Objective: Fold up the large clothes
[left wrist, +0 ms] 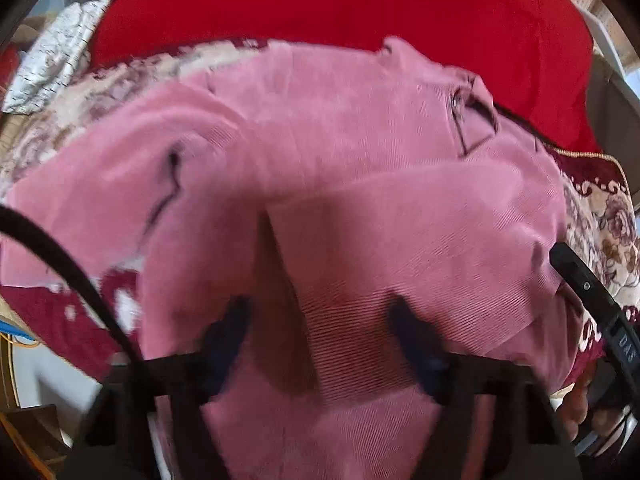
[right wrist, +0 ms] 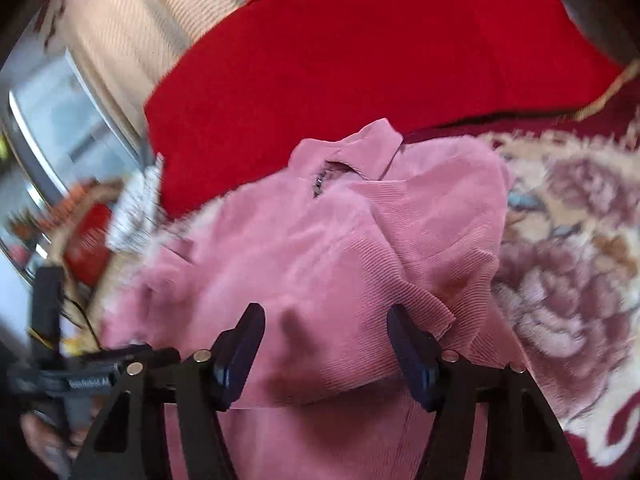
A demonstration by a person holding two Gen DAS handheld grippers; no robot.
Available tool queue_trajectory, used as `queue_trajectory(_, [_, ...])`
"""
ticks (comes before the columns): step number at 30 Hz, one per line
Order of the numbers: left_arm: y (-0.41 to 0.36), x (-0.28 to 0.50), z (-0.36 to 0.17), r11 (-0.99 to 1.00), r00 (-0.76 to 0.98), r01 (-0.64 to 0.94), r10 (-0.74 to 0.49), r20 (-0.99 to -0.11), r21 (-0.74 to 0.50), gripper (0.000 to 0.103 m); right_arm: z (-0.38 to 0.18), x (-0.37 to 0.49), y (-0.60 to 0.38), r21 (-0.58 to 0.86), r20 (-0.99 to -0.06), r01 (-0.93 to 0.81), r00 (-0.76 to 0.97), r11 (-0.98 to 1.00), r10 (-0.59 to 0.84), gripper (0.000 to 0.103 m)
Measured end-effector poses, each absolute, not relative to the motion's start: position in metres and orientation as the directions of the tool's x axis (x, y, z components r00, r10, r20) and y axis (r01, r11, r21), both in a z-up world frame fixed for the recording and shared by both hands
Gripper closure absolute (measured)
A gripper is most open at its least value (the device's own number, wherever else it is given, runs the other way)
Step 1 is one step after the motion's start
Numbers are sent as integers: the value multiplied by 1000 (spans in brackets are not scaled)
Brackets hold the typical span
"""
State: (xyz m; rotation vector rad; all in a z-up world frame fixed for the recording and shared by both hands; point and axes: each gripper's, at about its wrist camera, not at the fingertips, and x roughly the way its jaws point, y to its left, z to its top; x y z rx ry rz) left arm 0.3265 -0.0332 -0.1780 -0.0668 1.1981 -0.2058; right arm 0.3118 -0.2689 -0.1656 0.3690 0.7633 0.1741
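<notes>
Pink corduroy jacket [left wrist: 360, 184] lies part-folded on the floral blanket [left wrist: 612, 220]; we have both claws over it, neither gripping.

Left claw [left wrist: 316, 312] points steeply down at the jacket, fingers [left wrist: 230, 332] about half apart, pink fabric in the gap, but the view is blurred and we see no pinch, so we read it as open. Right claw [right wrist: 326, 320] is also about half open over a folded layer of the jacket [right wrist: 320, 240], pads [right wrist: 412, 344] clear of the cloth. Collar [right wrist: 372, 148] sits at the far end, next to the red cloth [right wrist: 380, 52] beyond. In the right wrist view the blanket [right wrist: 568, 260] shows to the right of the jacket, and the other claw's black frame [right wrist: 48, 320] is low on the left. In the left wrist view a black cable [left wrist: 60, 260] crosses the lower left.
</notes>
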Motion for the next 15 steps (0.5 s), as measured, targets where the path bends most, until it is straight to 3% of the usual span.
queue_trajectory(5, [-40, 334, -182, 979, 375, 126, -197, -906, -161, 47, -170, 308, -257, 232, -666, 7, 730, 973, 154, 36])
queue_trajectory(10, [-54, 348, -181, 983, 395, 152, -154, -906, -101, 48, -165, 302, -260, 166, -670, 27, 737, 986, 92, 36])
queue_trajectory(14, [-61, 354, -179, 979, 430, 191, -143, -892, -65, 82, -162, 304, -262, 127, -665, 54, 746, 990, 45, 36])
queue_trajectory(15, [-62, 356, -178, 977, 435, 200, -152, -887, -69, 86, -160, 304, -262, 120, -664, 63, 747, 991, 33, 36])
